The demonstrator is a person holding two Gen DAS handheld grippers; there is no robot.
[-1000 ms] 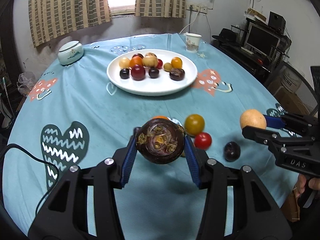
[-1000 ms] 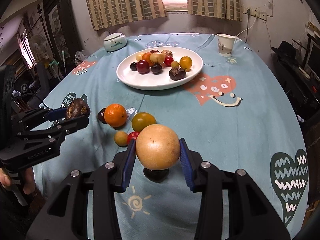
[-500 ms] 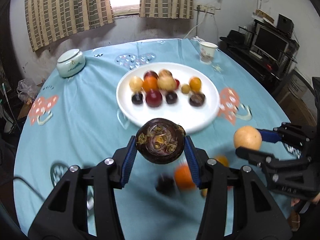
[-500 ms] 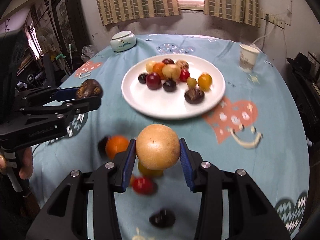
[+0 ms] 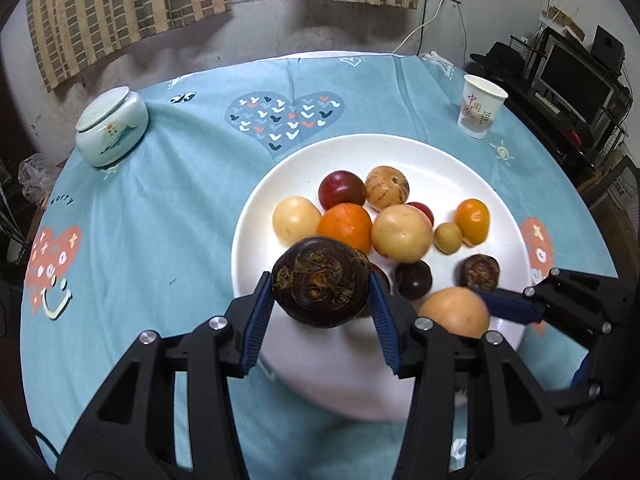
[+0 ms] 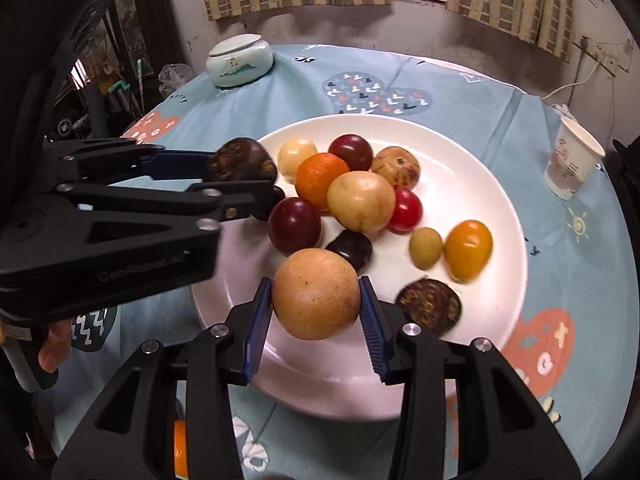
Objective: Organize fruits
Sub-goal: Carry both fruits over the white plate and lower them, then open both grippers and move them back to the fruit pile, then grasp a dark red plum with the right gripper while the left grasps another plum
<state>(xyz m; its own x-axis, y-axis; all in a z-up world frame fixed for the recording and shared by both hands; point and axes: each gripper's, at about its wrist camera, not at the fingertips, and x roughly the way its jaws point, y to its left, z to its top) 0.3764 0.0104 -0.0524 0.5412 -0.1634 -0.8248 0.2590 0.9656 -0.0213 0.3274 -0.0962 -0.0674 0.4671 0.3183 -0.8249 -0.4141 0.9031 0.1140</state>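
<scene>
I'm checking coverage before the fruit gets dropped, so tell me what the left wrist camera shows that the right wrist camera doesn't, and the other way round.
Only the left wrist view shows the black monitor and speaker on the dark side shelf.

Only the right wrist view shows the person's hand gripping the left gripper's handle, and an orange fruit on the cloth below the plate.

Both show the white round plate of mixed fruit, the lidded pale green jar, the paper cup, the left gripper clamping a dark brown knobbly fruit, and the right gripper clamping a round tan fruit.
</scene>
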